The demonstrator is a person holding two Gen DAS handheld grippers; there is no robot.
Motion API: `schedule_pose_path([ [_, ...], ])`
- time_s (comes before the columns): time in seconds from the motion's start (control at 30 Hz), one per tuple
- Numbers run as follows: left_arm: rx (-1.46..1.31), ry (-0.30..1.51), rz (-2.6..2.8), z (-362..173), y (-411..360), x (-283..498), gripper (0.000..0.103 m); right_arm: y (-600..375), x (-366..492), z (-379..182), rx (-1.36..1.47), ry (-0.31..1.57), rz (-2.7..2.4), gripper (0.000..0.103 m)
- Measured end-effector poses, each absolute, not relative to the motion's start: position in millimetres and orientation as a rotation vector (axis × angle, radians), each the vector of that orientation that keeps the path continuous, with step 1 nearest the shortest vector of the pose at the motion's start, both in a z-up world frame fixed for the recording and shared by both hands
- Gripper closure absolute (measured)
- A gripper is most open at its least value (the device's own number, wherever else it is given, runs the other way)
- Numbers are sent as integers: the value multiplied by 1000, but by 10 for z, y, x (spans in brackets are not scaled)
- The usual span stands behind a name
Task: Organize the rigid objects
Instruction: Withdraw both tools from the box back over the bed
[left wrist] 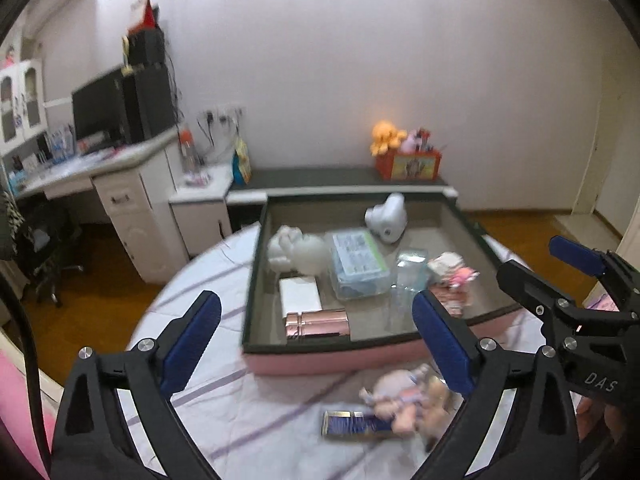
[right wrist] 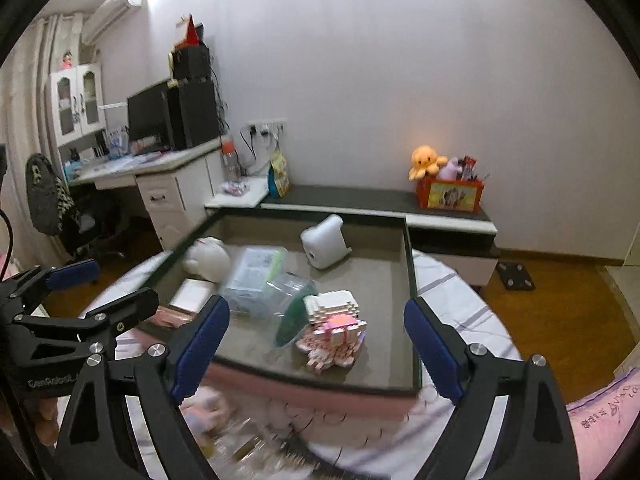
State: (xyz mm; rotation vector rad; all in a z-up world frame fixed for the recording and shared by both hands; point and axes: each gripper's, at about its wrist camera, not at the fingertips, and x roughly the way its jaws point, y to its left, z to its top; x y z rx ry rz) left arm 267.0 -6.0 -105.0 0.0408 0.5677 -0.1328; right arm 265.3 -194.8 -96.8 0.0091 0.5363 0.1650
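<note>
A pink-sided box (left wrist: 320, 360) with a grey floor sits on the round table (left wrist: 224, 404). It holds a white figurine (left wrist: 296, 252), a clear plastic case (left wrist: 358, 264), a white box (left wrist: 300, 294), a rose-gold case (left wrist: 318, 322), a white rounded gadget (left wrist: 388, 216) and a pink block figure (right wrist: 334, 330). In front of the box lie a doll (left wrist: 404, 398) and a blue flat case (left wrist: 356, 426). My left gripper (left wrist: 316, 344) is open and empty above the box's front wall. My right gripper (right wrist: 316, 346) is open and empty over the box (right wrist: 320, 396); it also shows in the left wrist view (left wrist: 540, 272).
A low dark-topped bench (left wrist: 320, 178) behind the table carries an orange box with plush toys (left wrist: 408, 162). A white desk with a monitor (left wrist: 116, 108) stands at the left, with a chair (right wrist: 52, 200). Wooden floor surrounds the table.
</note>
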Motion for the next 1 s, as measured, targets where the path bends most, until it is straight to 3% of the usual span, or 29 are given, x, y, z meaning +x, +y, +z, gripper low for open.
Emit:
schedule_pose_path([
  [0.07, 35, 522, -126, -911, -24, 2405, 3, -1926, 2459, -838, 3, 499, 155, 10],
  [0.13, 21, 493, -136, -813, 3, 2181, 2, -1899, 2225, -700, -15, 462, 145, 0],
  [0.63, 47, 222, -65, -164, 72, 650, 2, -1765, 706, 41, -77, 228, 87, 0],
  [1.0, 53, 128, -22, 68, 95, 244, 2, -1727, 261, 269, -80, 141, 96, 0],
])
